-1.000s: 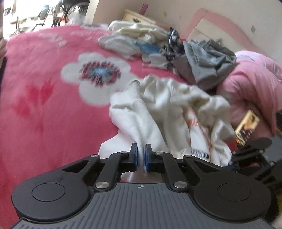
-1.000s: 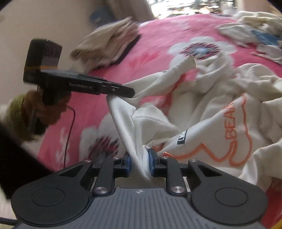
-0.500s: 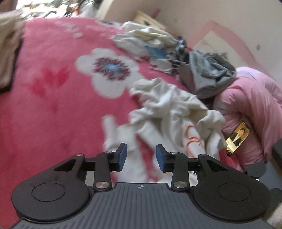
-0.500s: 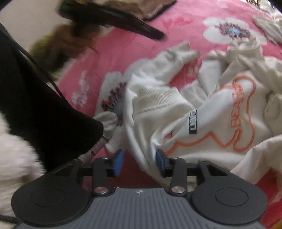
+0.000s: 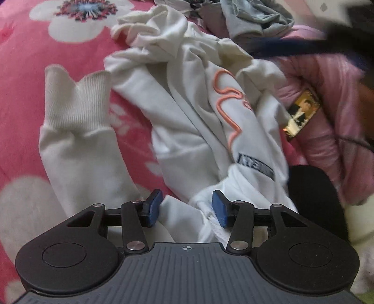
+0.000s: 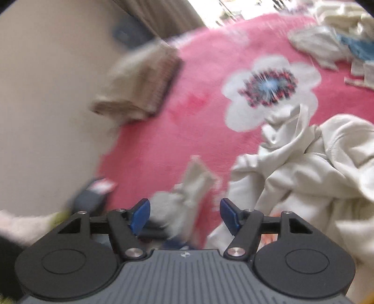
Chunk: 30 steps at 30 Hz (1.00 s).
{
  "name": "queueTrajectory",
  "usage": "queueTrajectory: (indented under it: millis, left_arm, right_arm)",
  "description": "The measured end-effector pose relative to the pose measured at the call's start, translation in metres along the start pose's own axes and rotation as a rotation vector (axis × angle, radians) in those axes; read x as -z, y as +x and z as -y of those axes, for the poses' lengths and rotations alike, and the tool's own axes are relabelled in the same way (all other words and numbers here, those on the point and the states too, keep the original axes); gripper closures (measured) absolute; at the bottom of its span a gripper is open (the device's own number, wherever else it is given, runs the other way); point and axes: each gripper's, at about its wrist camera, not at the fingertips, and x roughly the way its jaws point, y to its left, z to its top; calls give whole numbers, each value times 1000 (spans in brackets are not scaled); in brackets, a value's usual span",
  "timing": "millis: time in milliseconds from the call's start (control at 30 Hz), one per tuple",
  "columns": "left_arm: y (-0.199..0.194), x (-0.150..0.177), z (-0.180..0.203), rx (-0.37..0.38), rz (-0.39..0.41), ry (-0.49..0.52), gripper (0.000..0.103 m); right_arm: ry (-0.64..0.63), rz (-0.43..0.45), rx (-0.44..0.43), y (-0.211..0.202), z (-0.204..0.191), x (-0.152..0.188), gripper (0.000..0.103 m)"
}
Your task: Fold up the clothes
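The left gripper (image 5: 185, 208) tilts down over the near edge of the white sweatshirt (image 5: 187, 121), its blue pads (image 5: 153, 208) spread and still opening. A fold of the sweatshirt's hem lies in the gap between them, but neither pad presses on it. The right gripper (image 6: 184, 216) also points downward, jaws wide and opening; a blurred bit of pale cloth shows past its fingers, and nothing is pinched.

The sweatshirt lies crumpled on the pink flowered blanket (image 5: 21, 70). Seen from the left wrist, its ribbed cuff (image 5: 77, 100) and sleeve stretch to the left of the body, flat on the blanket. The orange outline print (image 5: 224, 98) and a small dark label (image 5: 256, 163) sit to the right of the body's middle. Just right of the sweatshirt is a pink quilt (image 5: 327, 117) with a phone (image 5: 301, 112) on it.

Beyond the sweatshirt lies a gray garment (image 5: 252, 18). From the right wrist, a folded beige stack (image 6: 138, 86) rests well left of the sweatshirt (image 6: 303, 168), at the blanket's far edge.
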Motion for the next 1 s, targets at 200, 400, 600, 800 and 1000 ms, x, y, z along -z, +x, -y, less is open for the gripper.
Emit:
queueTrajectory:
  millis: [200,400,600,800,1000]
  left_arm:
    - [2,13,7,36,-19,46,56]
    - [4,18,9,49,-27,73,56]
    - [3,16,10,38,-15,74,56]
    - [2,2,11,2,19,56,55]
    - [-16,-17,1,11,130,-34,55]
  right_arm:
    - [-25,-196,285,97,12,-12,37]
    - [-49,-94,370,82,18,-6,95]
    - [85,253,216,-11,34,-20,96]
    - [121,766,175,-131,36,-30,96]
    - [273,968,283,-189,86,-20,96]
